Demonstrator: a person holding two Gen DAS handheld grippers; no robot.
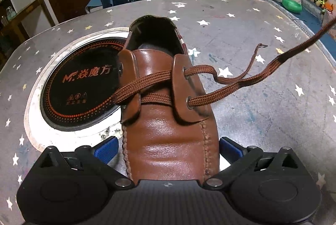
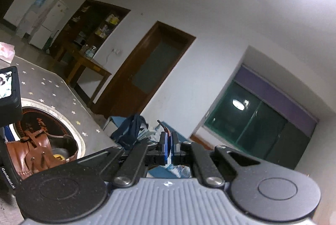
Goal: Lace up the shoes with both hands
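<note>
Pinching lace tip (image 2: 164,128), right claw (image 2: 170,148) hides its length.

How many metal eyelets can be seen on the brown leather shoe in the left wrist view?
3: two on the right flap, upper and lower, and one on the left flap. A fourth may hide under the lace.

The shoe's toe (image 1: 168,162) is hidden behind the gripper body, and the lace (image 1: 273,63) apparently runs off-frame.

From my feed, a brown wooden door (image 2: 145,69) stood in the white wall (image 2: 210,61); left of it were dark shelves (image 2: 92,23), right of it a dark window (image 2: 260,128), and glare overhead.
</note>
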